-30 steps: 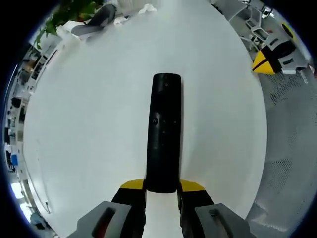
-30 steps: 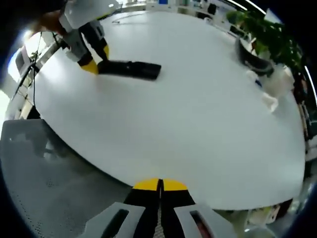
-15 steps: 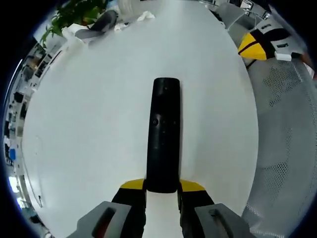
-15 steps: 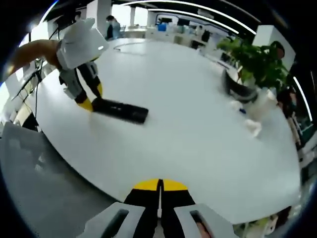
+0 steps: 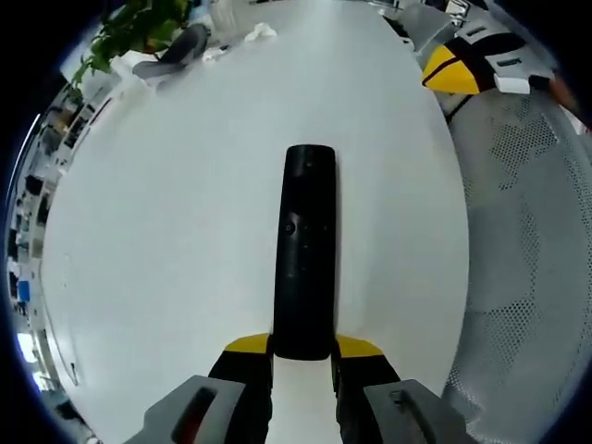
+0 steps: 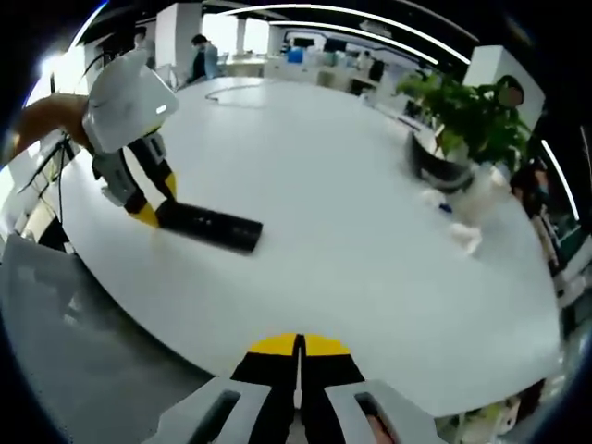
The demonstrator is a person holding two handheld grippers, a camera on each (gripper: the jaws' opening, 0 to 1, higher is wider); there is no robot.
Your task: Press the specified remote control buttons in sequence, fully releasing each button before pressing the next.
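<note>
A long black remote control [image 5: 304, 252] lies on the white table [image 5: 166, 231], pointing away from me in the left gripper view. My left gripper [image 5: 302, 350] is shut on its near end, with the yellow fingertips on either side. From the right gripper view the same remote [image 6: 208, 225] lies at the left, with the left gripper [image 6: 148, 202] clamped on its end and a person's hand behind it. My right gripper [image 6: 299, 345] is shut with nothing in it, above the table's near edge. Its yellow tip [image 5: 453, 69] shows at the upper right in the left gripper view.
A potted plant [image 6: 472, 116], a dark bowl [image 6: 439, 166] and crumpled white tissues [image 6: 467, 231] stand at the far side of the table. A grey mesh chair [image 5: 527, 240] stands beside the table's edge. Office desks and a person [image 6: 200, 55] show in the background.
The right gripper's camera has swung a little, so the remote sits lower and further left in its view. The left gripper keeps its hold on the remote. The right gripper's tip has drifted up in the left view.
</note>
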